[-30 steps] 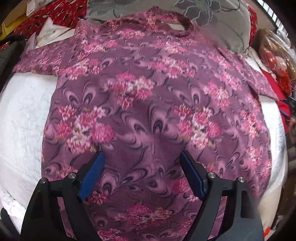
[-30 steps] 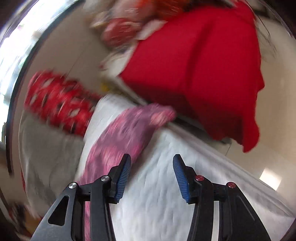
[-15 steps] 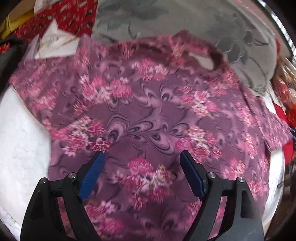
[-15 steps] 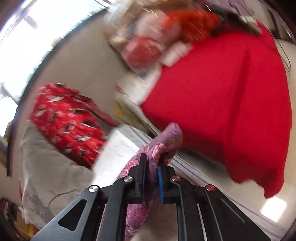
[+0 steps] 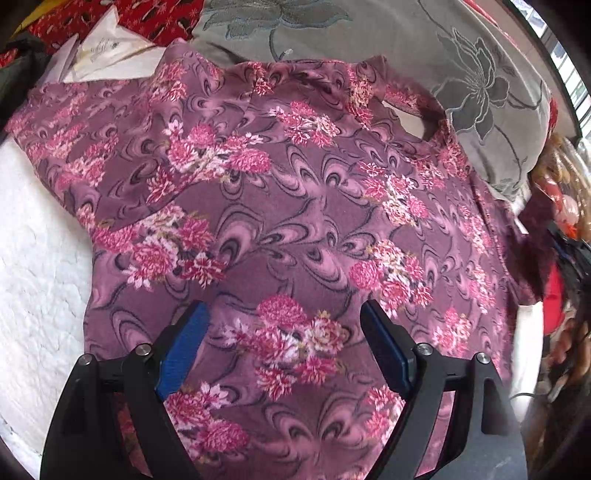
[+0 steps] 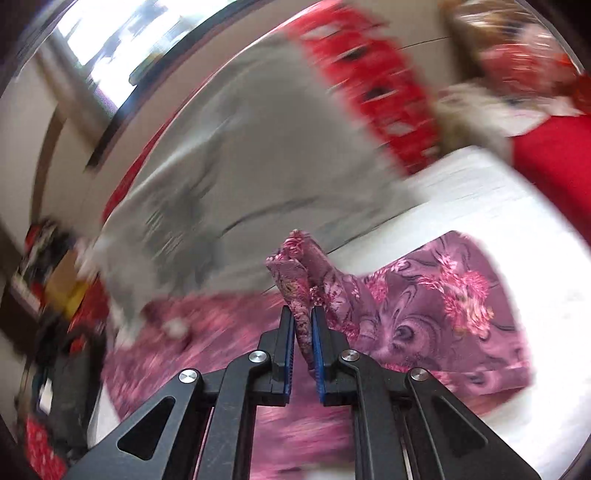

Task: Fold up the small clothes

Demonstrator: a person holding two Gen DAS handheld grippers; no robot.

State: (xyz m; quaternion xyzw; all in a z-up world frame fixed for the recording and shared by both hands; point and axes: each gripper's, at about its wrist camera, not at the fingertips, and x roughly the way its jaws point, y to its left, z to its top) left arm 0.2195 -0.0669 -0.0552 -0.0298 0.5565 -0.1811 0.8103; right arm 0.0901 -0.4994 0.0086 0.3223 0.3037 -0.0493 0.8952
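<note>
A purple shirt with pink flowers [image 5: 295, 221] lies spread on a white padded surface [image 5: 40, 280], neck opening at the far right. My left gripper [image 5: 284, 325] is open and empty, hovering over the shirt's lower middle. My right gripper [image 6: 303, 325] is shut on a bunched edge of the shirt [image 6: 299, 273] and holds it lifted; the rest of the shirt [image 6: 443, 306] trails to the right on the white surface [image 6: 517, 229]. The right wrist view is blurred by motion.
A grey flowered cushion [image 5: 443, 55] lies behind the shirt, also in the right wrist view [image 6: 258, 155]. White paper [image 5: 103, 51] and red patterned cloth [image 5: 147, 18] sit at the far left. Red cloth [image 6: 554, 162] and clutter lie at the right.
My right gripper closed on the shirt's edge, lifted it and swung left over the shirt. My left gripper stayed open and drifted forward over the shirt.
</note>
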